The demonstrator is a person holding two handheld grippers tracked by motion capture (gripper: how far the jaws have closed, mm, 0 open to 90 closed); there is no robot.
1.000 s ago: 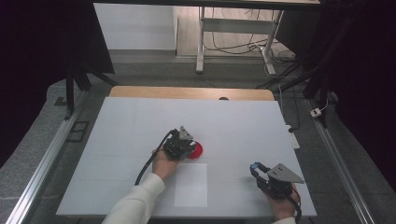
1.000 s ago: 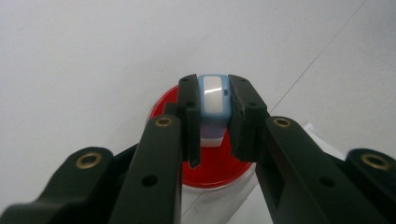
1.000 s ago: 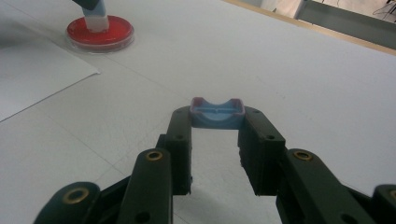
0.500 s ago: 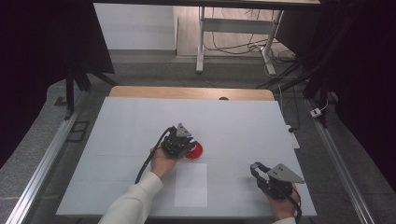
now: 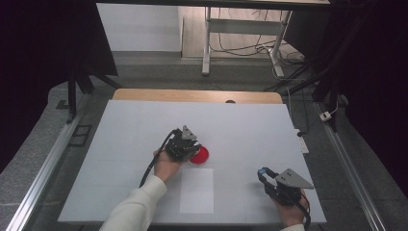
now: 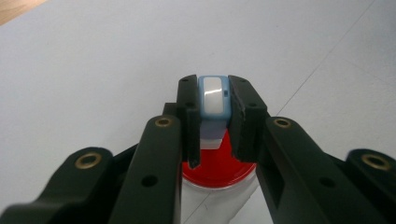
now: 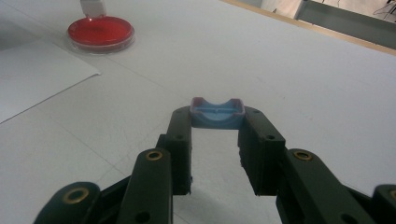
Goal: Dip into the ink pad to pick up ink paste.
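Left gripper (image 6: 212, 116) clamps a small, light blue-white plastic piece (image 6: 213, 95) above the red dish (image 6: 217, 175); right gripper (image 7: 217, 128) pinches a rigid blue cap (image 7: 217, 113) by its sides.

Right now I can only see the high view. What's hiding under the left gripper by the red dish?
Observer: The left gripper is shut on a small blue and white piece, held above the red dish.
Operator: Is the dish just a flat red circle?
Observer: No. In the right gripper view the red dish has a clear raised rim around the red.
Operator: And the blue bit at the right gripper?
Observer: The right gripper is shut on a blue cap, hollow side up, with a pinkish rim and a scooped edge.
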